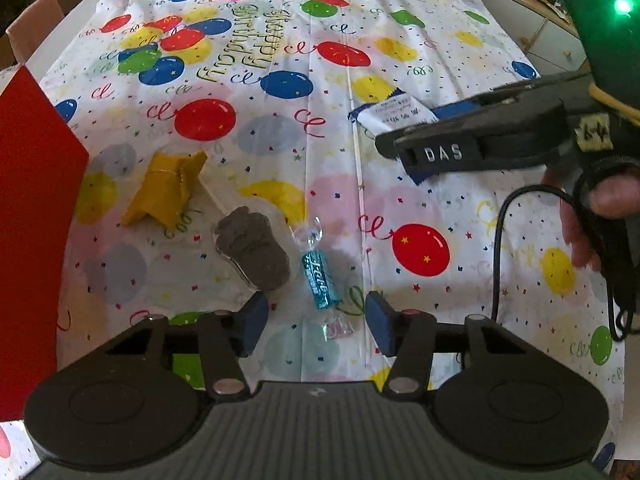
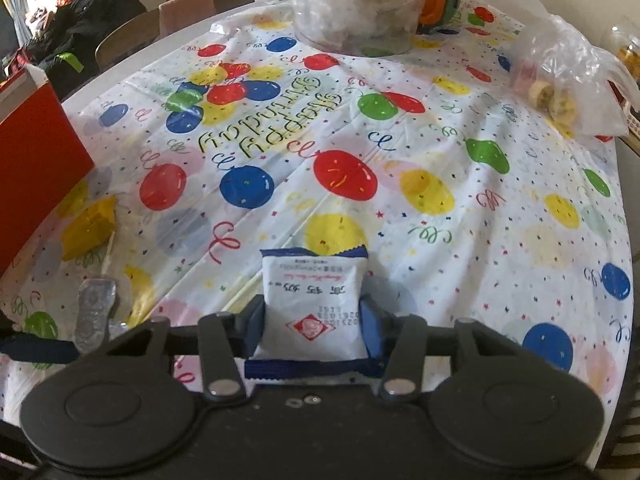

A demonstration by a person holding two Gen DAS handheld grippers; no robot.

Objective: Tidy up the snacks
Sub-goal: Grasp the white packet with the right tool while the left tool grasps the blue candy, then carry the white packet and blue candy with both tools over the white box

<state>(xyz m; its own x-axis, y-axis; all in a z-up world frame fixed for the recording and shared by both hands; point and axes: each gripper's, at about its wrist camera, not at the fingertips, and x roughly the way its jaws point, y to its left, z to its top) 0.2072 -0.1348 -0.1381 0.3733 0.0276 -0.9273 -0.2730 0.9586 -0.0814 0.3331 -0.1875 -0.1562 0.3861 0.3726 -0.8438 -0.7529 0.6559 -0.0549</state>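
So right gripper (image 2: 314, 330) pinches the white snack packet (image 2: 312, 304), right of the red box (image 2: 36, 160). Left gripper (image 1: 318, 316) straddles the blue candy (image 1: 320, 280), pads not touching. Next I'd close left, then lift.

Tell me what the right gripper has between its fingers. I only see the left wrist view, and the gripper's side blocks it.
Observer: The white packet with blue ends sits between the pads of the right gripper, with a pad against each side.
Operator: Describe its printed face.
Observer: It has a red diamond logo near the gripper end, with dark characters beyond it.
Operator: Report what lies far right.
Observer: A clear bag holding round biscuits.
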